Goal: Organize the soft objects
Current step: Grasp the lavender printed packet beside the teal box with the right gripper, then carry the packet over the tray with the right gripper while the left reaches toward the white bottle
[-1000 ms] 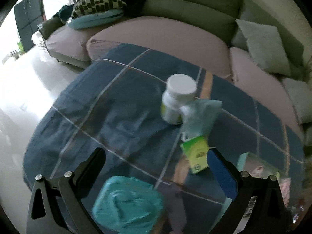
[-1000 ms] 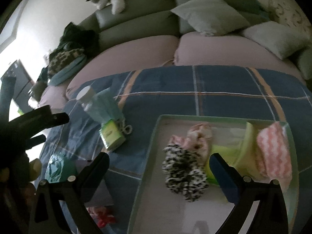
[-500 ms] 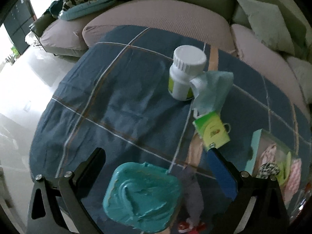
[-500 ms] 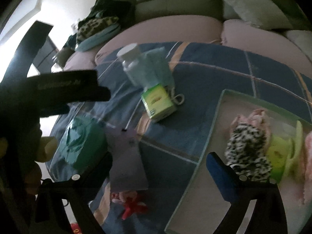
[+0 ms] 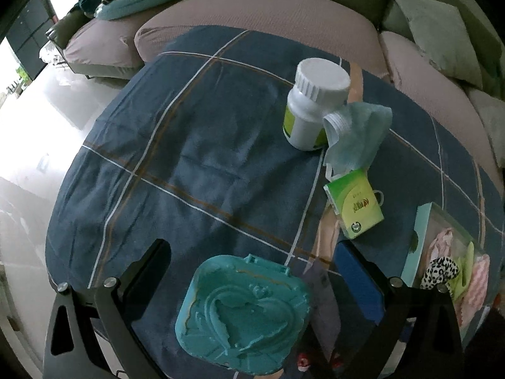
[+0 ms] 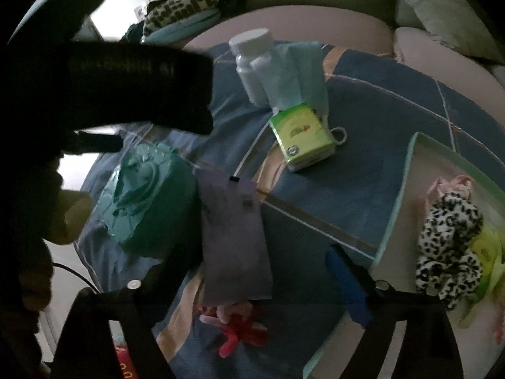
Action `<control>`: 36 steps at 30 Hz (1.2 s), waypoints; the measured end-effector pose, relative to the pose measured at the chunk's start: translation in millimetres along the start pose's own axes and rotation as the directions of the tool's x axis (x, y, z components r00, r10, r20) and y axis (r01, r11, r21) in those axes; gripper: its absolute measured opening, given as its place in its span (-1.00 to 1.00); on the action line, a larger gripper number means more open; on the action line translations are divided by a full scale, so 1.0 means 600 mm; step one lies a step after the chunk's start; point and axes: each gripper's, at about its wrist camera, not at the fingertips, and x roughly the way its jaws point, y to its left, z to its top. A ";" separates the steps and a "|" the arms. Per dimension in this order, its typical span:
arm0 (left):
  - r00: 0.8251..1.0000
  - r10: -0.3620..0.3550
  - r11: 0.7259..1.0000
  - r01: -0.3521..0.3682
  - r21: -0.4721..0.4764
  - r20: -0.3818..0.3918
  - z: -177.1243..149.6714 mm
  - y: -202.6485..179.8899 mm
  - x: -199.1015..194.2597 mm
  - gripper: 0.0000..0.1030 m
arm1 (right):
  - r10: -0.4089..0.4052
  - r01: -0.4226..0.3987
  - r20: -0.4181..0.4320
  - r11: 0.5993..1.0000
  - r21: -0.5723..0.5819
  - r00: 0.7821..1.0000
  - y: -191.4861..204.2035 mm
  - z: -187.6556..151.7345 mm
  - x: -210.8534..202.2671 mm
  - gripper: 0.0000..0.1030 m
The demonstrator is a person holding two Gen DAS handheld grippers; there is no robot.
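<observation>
A pale green tray (image 6: 394,208) at the right holds a leopard-print scrunchie (image 6: 448,227), a pink scrunchie (image 6: 451,184) and a lime green item (image 6: 487,249); it also shows in the left wrist view (image 5: 418,237). A red and pink soft toy (image 6: 235,325) lies on the blue plaid cloth (image 5: 205,158), between the fingers of my open right gripper (image 6: 252,287). My left gripper (image 5: 255,281) is open above a teal moulded box (image 5: 246,309).
A white bottle (image 5: 312,107), a light blue cloth (image 5: 359,132) and a green tissue pack (image 5: 355,203) sit mid-table. A grey-purple card (image 6: 235,240) lies beside the teal box. A sofa with cushions (image 5: 438,34) runs behind. The left gripper's body (image 6: 104,85) fills the right view's left.
Both grippers have pulled back and risen. The right gripper has swung left from over the tray to over the red and pink toy. The teal box is now fully in the left view.
</observation>
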 end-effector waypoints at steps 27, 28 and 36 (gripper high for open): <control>1.000 -0.007 1.000 0.007 -0.010 -0.005 -0.001 -0.005 0.010 1.00 | 0.000 0.000 -0.001 1.000 0.027 1.000 -0.017 -0.002 0.012 -0.26; 1.000 -0.008 1.000 0.008 -0.011 -0.004 -0.001 -0.005 0.009 1.00 | 0.003 -0.003 0.003 1.000 0.030 1.000 -0.017 -0.001 0.010 -0.27; 1.000 -0.025 0.999 0.025 -0.023 0.008 0.001 -0.008 0.005 1.00 | 0.013 -0.015 0.033 0.998 0.059 0.999 -0.034 -0.001 -0.014 -0.27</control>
